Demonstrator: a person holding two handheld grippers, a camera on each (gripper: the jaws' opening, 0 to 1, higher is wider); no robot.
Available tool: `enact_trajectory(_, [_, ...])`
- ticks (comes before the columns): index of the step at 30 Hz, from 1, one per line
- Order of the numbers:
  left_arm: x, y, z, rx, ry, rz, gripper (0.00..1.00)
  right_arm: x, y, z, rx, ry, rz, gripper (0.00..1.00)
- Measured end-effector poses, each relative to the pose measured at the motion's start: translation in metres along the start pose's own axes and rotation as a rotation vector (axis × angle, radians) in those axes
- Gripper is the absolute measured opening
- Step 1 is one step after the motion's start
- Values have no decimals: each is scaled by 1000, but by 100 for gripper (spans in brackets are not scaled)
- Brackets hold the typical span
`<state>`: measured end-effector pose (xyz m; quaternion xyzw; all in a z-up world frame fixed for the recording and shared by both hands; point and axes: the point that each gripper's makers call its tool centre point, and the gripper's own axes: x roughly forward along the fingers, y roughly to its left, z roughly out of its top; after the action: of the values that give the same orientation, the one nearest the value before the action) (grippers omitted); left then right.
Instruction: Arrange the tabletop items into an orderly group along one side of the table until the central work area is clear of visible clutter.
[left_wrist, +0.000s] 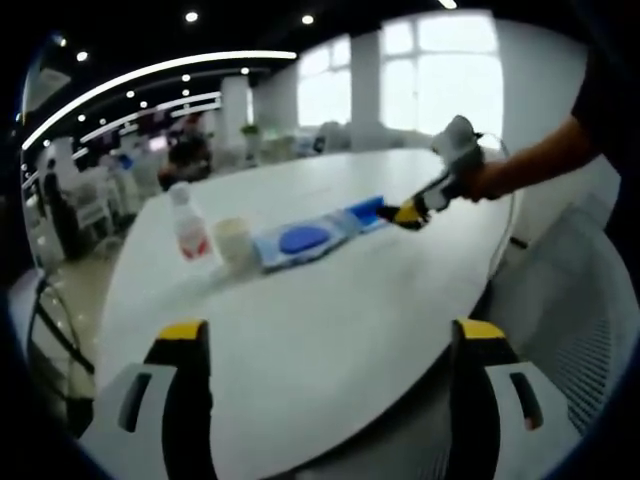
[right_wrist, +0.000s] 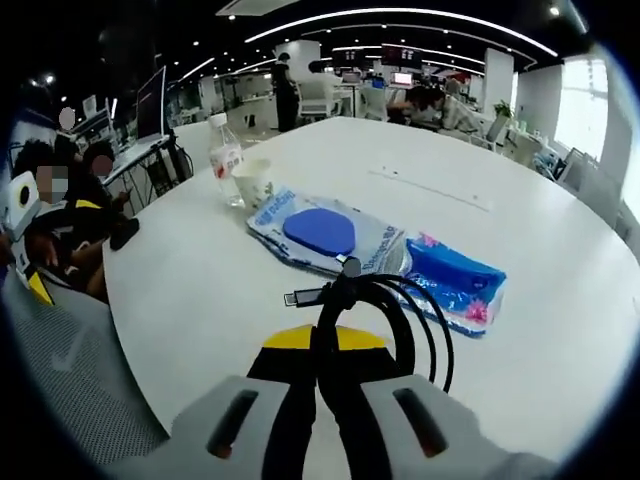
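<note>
Right gripper view reveals jaws clamped on a coiled black cable (right_wrist: 385, 310); left gripper (left_wrist: 330, 345) jaws gape apart.

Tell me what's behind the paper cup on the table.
A clear water bottle with a red label stands right behind the cup, beside the wipes pack. The cup hides part of the bottle's lower side; whether they touch cannot be told.
</note>
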<state>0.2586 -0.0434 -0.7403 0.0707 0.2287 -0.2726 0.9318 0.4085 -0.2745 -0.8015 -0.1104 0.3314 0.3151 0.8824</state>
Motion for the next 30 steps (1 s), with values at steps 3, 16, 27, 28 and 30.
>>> enact_trajectory(3, [0, 0, -1, -2, 4, 1, 97, 8, -2, -5, 1, 15, -3, 3])
enact_trajectory(16, [1, 1, -3, -12, 16, 6, 97, 32, -1, -21, 7, 68, -9, 4])
enact_trajectory(27, [0, 3, -5, -20, 23, 13, 97, 52, 4, -28, 66, 106, 1, 4])
enact_trajectory(28, [0, 3, -5, -21, 23, 14, 97, 54, 4, -29, 69, 108, -1, 4])
enact_trajectory(30, [0, 4, -5, -23, 23, 16, 97, 56, 5, -31, 82, 116, -1, 5])
